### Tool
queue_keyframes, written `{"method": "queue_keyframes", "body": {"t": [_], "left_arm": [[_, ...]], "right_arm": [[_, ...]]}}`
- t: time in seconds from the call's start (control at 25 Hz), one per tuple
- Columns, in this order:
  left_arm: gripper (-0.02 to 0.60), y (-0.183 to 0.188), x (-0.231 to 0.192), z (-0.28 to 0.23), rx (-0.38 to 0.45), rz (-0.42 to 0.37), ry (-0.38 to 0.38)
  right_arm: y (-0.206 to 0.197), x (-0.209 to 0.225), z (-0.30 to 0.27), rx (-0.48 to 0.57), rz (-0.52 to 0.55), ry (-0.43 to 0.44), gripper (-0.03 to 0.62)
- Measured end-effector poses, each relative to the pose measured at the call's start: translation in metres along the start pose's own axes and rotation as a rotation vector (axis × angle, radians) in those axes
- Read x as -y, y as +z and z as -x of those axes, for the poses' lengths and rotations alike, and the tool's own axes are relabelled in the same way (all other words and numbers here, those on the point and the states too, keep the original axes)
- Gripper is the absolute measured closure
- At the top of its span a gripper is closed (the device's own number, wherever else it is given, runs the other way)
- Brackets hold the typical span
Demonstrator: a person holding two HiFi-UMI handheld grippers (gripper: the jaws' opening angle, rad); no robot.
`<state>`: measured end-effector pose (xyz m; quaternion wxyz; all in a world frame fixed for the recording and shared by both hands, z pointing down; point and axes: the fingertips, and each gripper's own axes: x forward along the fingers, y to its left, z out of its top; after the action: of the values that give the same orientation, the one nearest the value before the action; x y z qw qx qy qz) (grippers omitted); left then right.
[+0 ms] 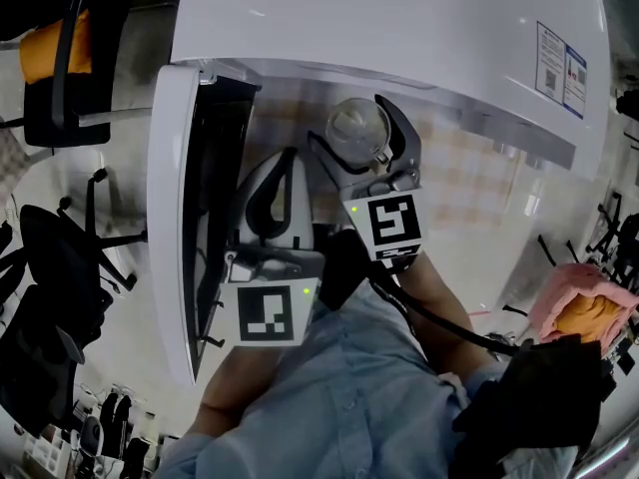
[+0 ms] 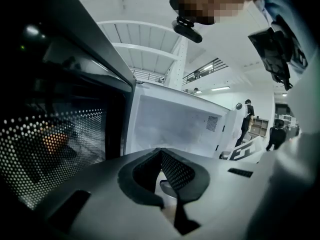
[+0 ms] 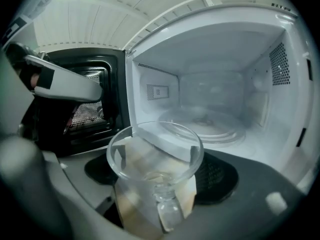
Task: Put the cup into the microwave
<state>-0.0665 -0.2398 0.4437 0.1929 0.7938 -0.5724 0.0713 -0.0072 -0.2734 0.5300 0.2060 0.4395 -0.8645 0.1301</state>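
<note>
Pointing right tongs [image 1: 351, 120] into microwave [image 1: 399, 28], released around cup [image 3: 155, 159], left tongs [image 1: 288, 158] clenched beside door [image 1: 172, 218]

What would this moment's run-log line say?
door: open | cup: outside microwave | right tool: open around cup | left tool: shut, empty

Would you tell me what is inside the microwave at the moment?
Only its glass turntable shows in the microwave, bare, with vent holes in the right wall. The cup in front covers the near-left floor.
</note>
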Motion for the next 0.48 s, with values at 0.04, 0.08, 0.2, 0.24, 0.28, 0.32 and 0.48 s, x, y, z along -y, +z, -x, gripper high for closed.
{"method": "queue_keyframes", "body": {"t": [0.04,0.08,0.2,0.24,0.28,0.32,0.48], "left_arm": [[0.574,0.001,-0.001,0.001,0.002,0.001,0.002],[0.574,0.001,-0.001,0.001,0.002,0.003,0.004],[0.574,0.001,0.000,0.003,0.002,0.003,0.003],[0.574,0.001,0.002,0.004,0.004,0.001,0.001],[0.574,0.001,0.003,0.005,0.006,0.000,0.000],[0.574,0.002,0.004,0.006,0.007,-0.002,-0.001],[0.574,0.001,0.007,0.014,0.007,-0.013,0.000]], "right_arm": [[0.000,0.000,0.000,0.000,0.006,-0.002,0.186],[0.000,-0.001,0.000,-0.001,0.008,-0.002,0.187],[-0.001,-0.001,0.001,0.001,0.002,-0.003,0.205],[-0.001,-0.001,0.001,0.004,-0.005,-0.005,0.206],[-0.002,0.000,0.003,0.006,-0.014,-0.009,0.207],[-0.002,0.001,0.004,0.008,-0.023,-0.012,0.207],[-0.003,0.001,0.014,0.007,-0.042,-0.021,0.207]]}}
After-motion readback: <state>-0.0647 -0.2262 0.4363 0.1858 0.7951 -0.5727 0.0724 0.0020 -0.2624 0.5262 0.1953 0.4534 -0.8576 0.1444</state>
